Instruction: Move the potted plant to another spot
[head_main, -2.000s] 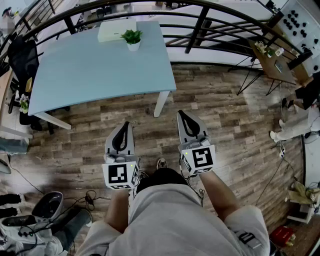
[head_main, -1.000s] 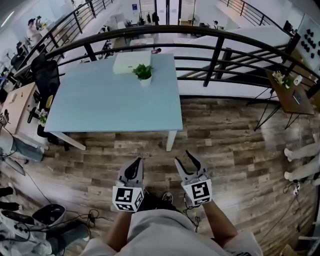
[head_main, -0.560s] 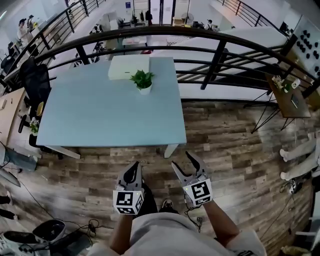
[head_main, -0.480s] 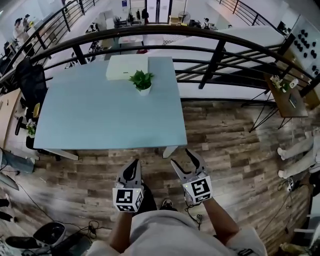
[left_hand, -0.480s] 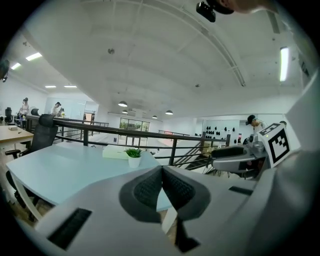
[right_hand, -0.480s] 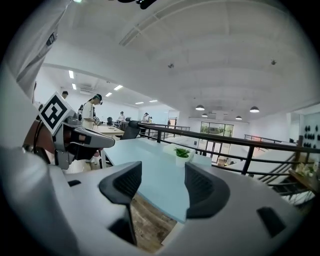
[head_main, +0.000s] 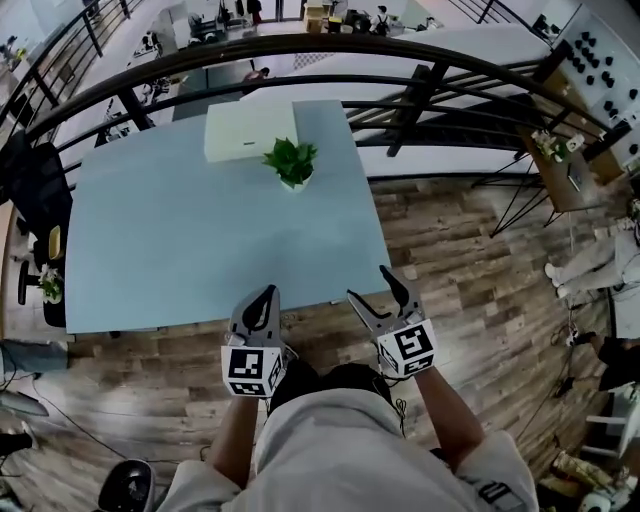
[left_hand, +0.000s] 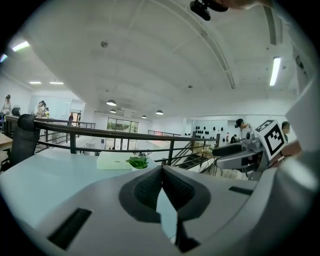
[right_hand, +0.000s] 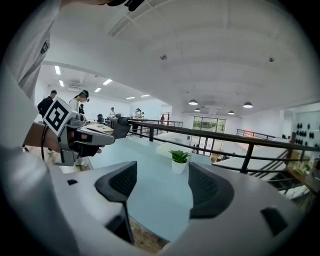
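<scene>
my left tongs (head_main: 264, 293) are closed, empty; my right tongs (head_main: 368, 283) have just been opening, empty, far from the green plant in its white pot (head_main: 292, 164).

potted plant (head_main: 291, 166) | green leaves, small white pot | upright | far side of table, well apart from tools

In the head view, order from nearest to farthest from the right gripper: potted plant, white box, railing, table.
1. Table, its near edge just ahead of the right gripper.
2. Potted plant, toward the table's far side.
3. White box, behind the plant, leftward.
4. Railing, beyond the table.
</scene>
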